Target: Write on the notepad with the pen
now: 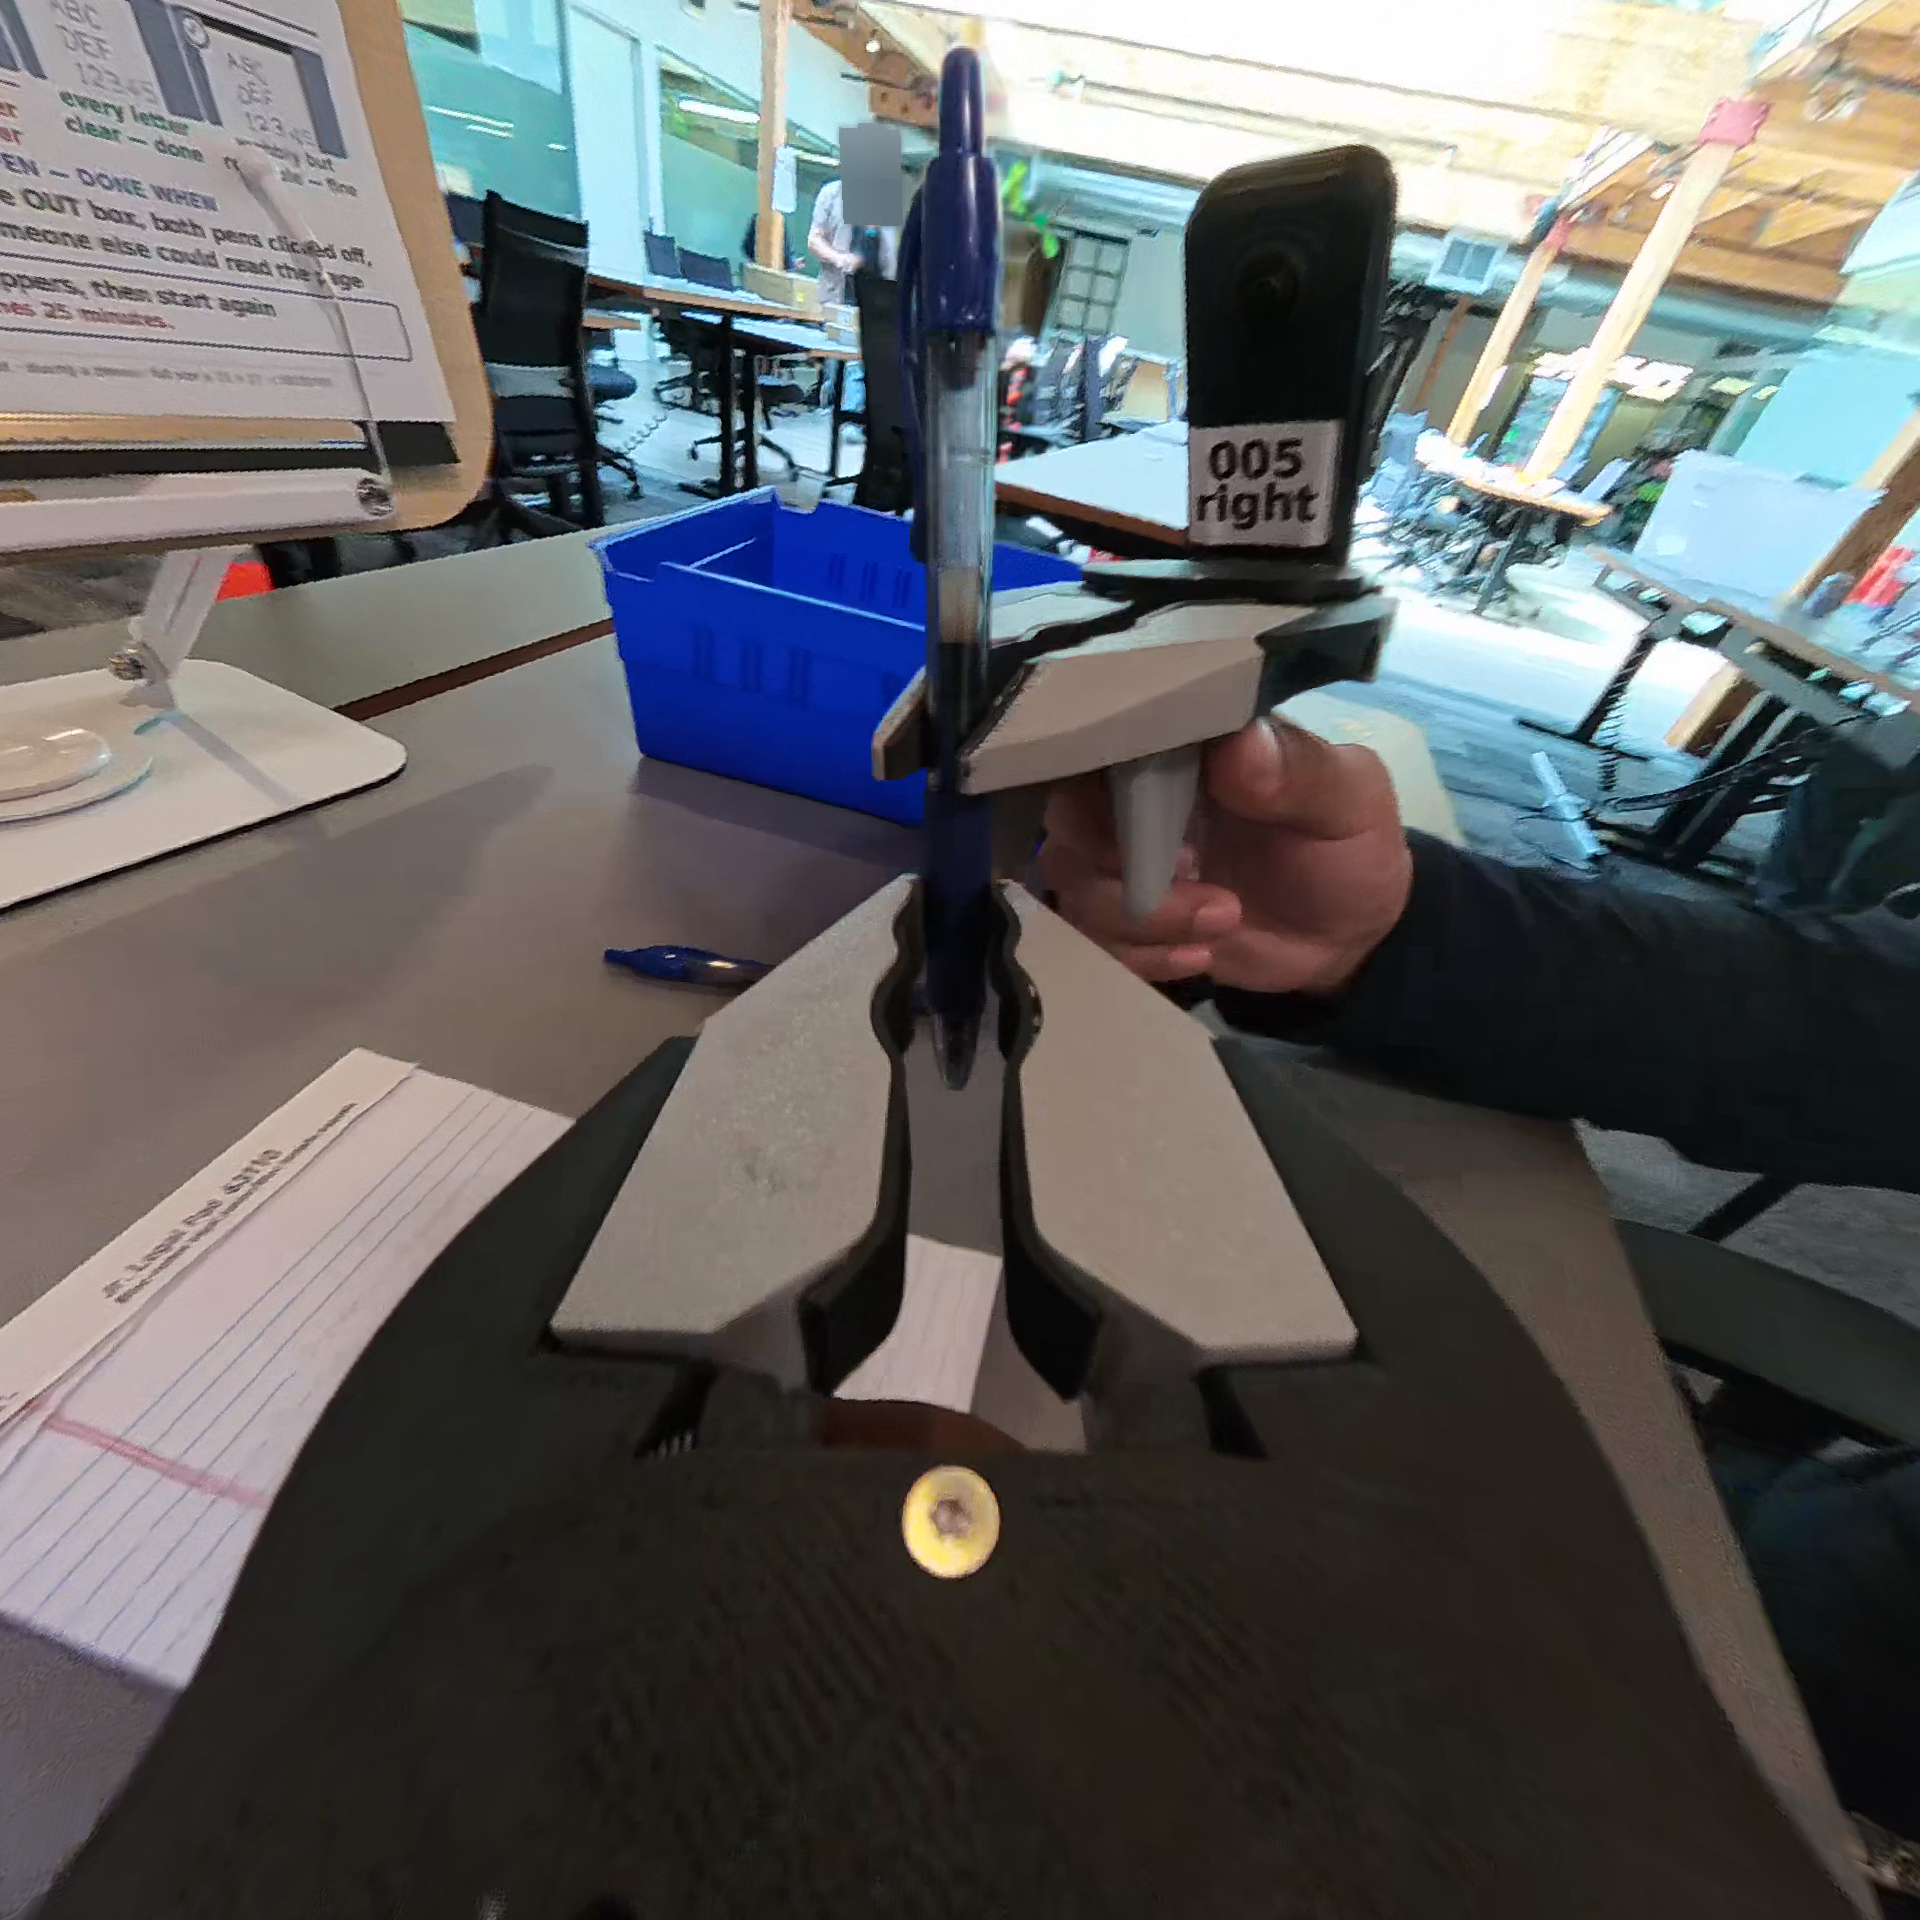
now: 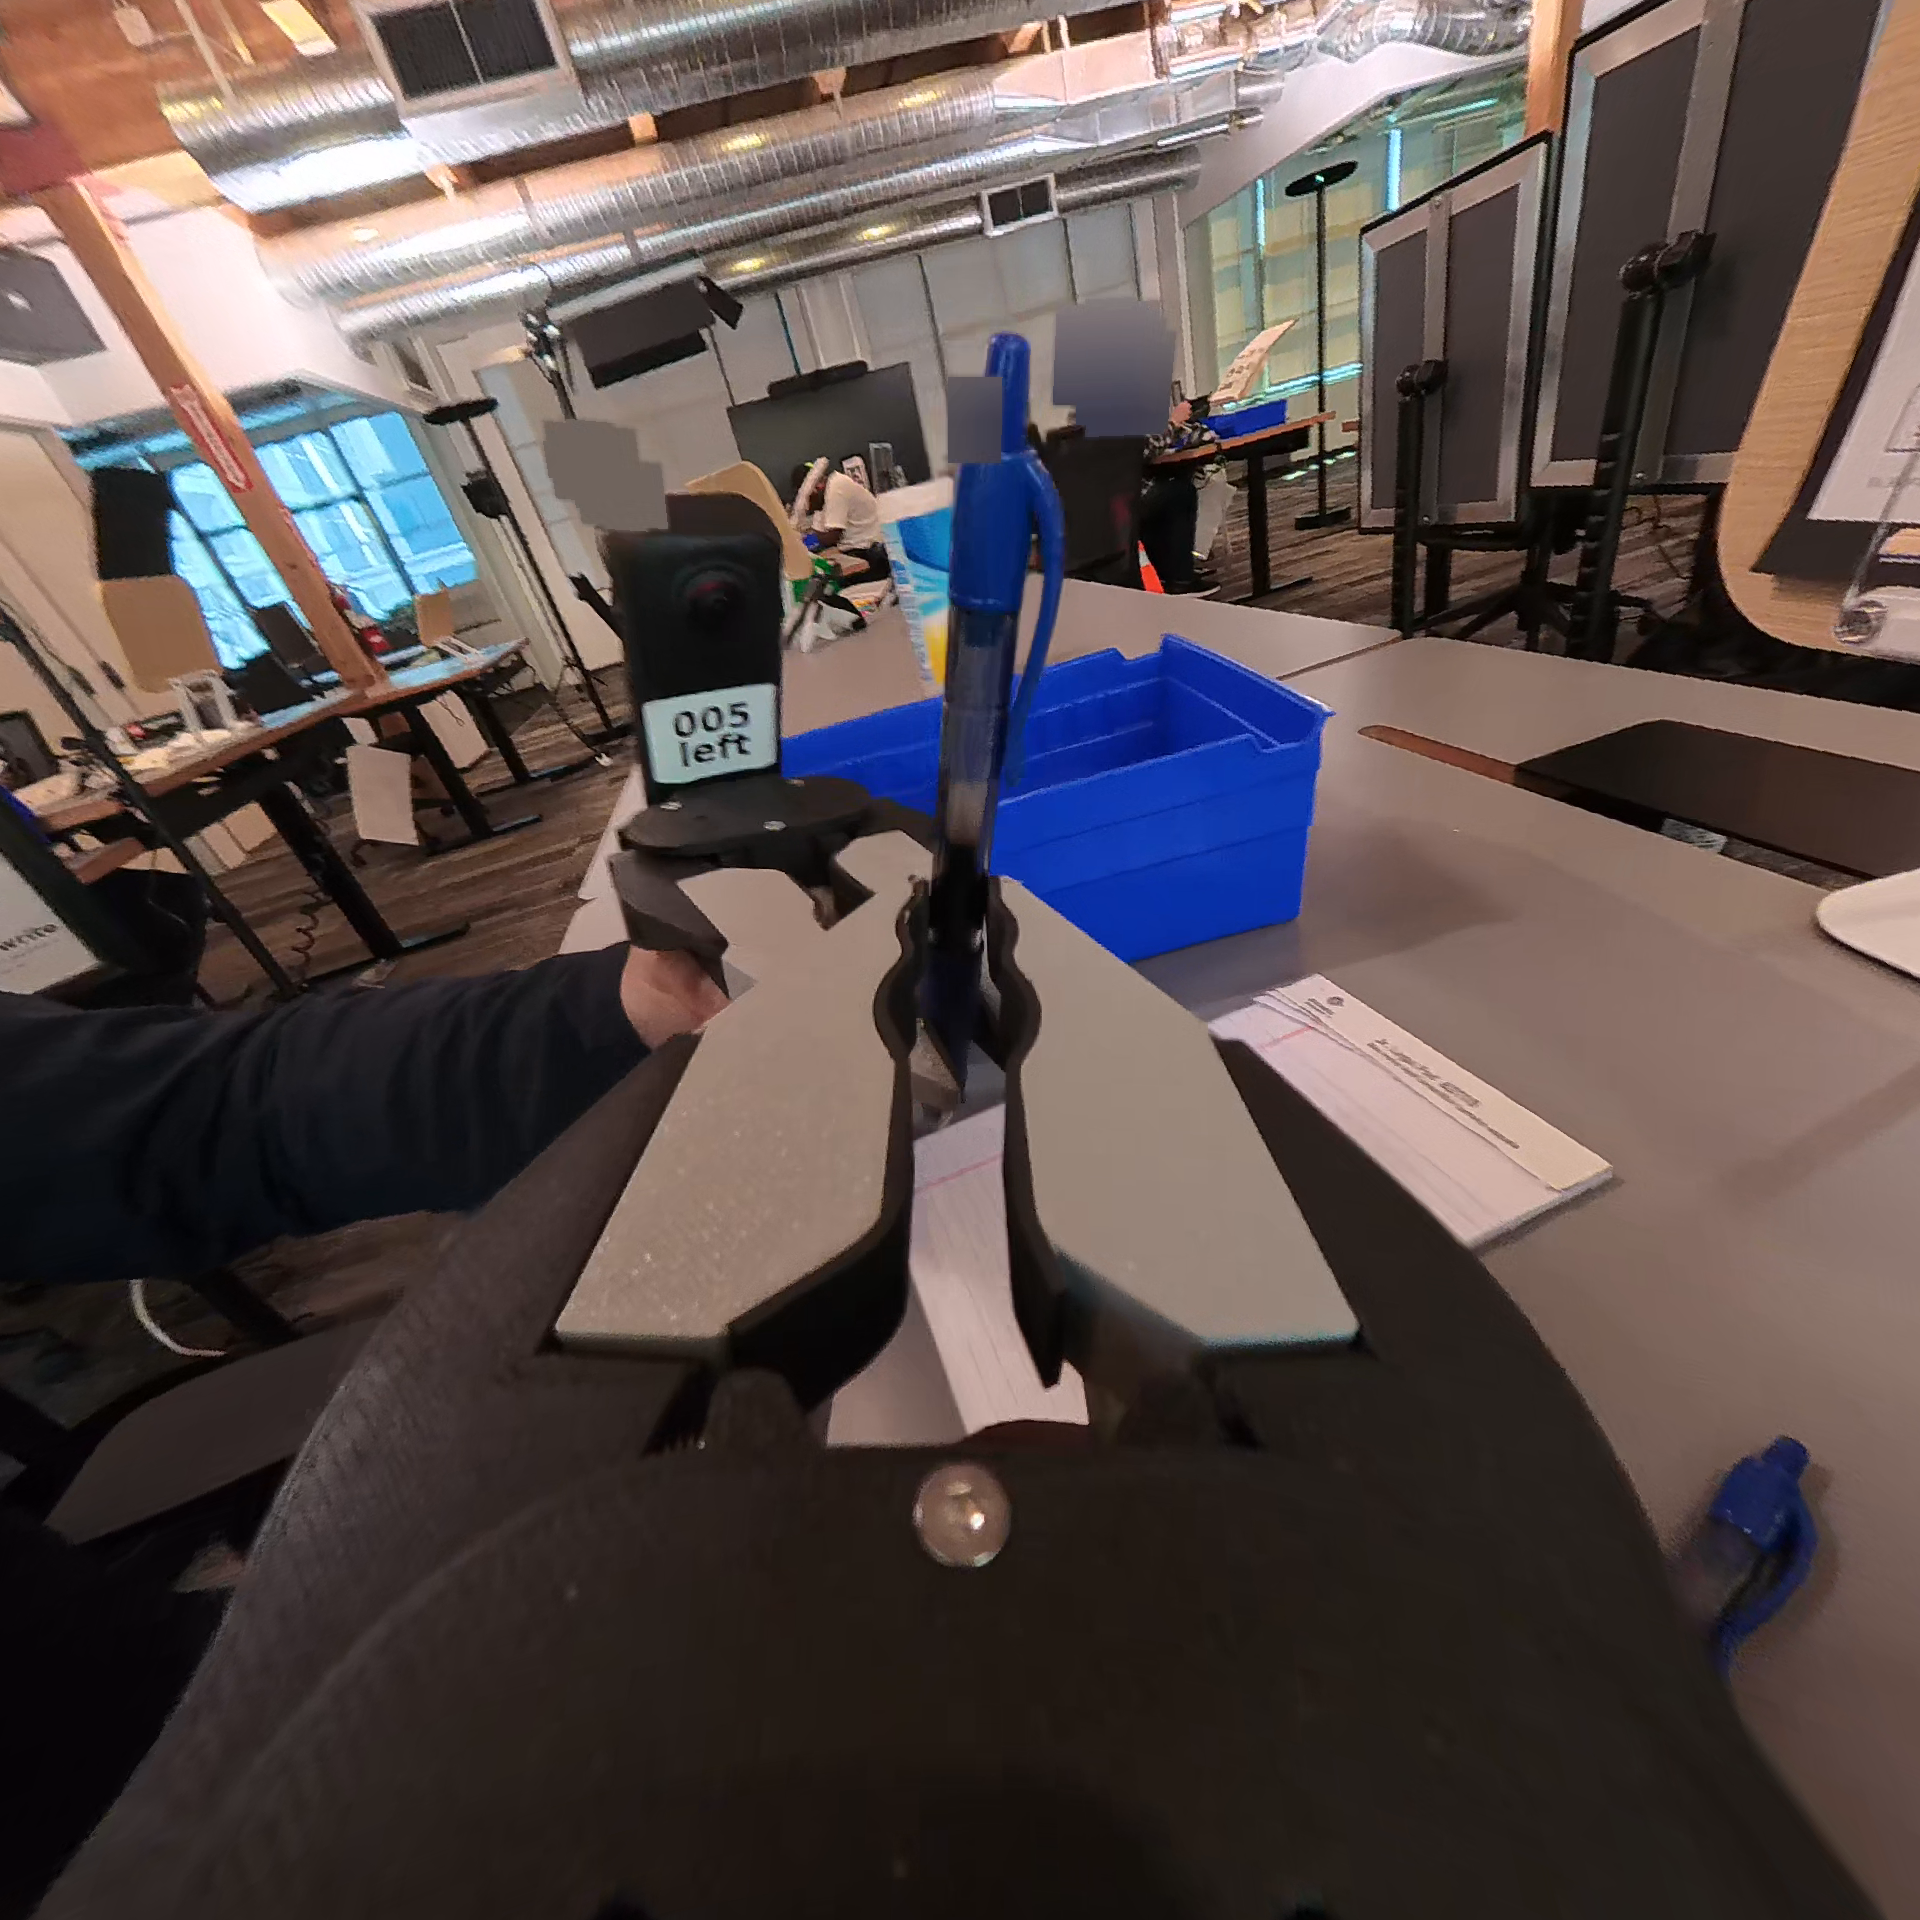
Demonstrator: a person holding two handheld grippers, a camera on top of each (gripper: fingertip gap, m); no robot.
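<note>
A blue click pen (image 1: 956, 520) stands upright in the air, clip end up and tip down, over the table. My left gripper (image 1: 956, 904) is shut on its lower grip. My right gripper (image 1: 940, 743) comes in from the right and is shut on the barrel just above. In the right wrist view the pen (image 2: 982, 644) rises from my right gripper (image 2: 958, 904), with the left gripper (image 2: 914, 847) reaching in from the left. The lined white notepad (image 1: 260, 1351) lies flat below, and also shows in the right wrist view (image 2: 1403, 1101).
A second blue pen (image 1: 675, 964) lies on the grey table; it also shows in the right wrist view (image 2: 1761, 1527). A blue bin (image 1: 769, 644) stands behind the pen. A white stand (image 1: 156, 758) holds an instruction sheet (image 1: 187, 208) at the left. A black mat (image 2: 1714, 790) lies beyond. Less than 4 cm separates the two grippers' tips.
</note>
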